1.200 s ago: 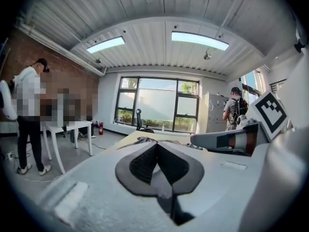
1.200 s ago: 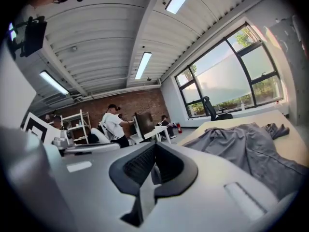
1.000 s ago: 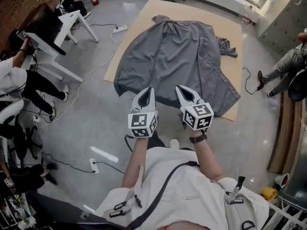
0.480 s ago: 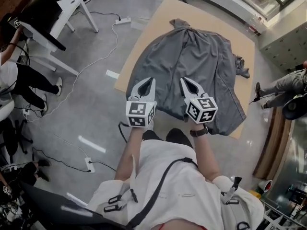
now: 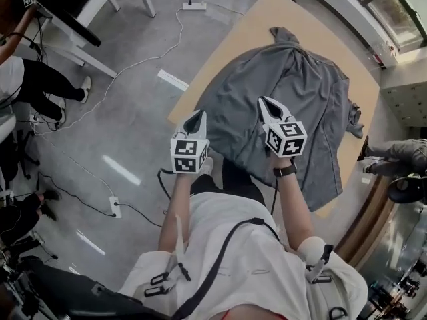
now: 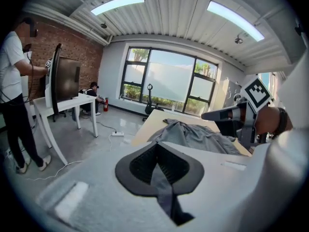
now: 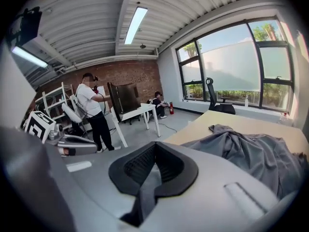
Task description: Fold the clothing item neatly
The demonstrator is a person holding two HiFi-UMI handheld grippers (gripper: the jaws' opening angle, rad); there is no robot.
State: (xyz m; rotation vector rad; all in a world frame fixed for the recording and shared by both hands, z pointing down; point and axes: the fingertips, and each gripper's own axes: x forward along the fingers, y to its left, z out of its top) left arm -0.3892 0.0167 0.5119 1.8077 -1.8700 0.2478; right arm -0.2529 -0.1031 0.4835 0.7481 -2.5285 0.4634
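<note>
The grey garment is lying spread on the tan board, its long axis running away from us toward the far corner. We're holding the right gripper over its near hem and the left gripper by the board's near-left edge, both clenched and empty.

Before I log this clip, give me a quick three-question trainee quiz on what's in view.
1. True or false: the left hand-held gripper is clamped on the grey garment.
2. The garment lies spread on: A) a tan board; B) a white desk; C) a chair.
3. Fill in: the jaws of the right hand-held gripper are ____.

Key: 1 false, it holds nothing; 2 A; 3 shut.
</note>
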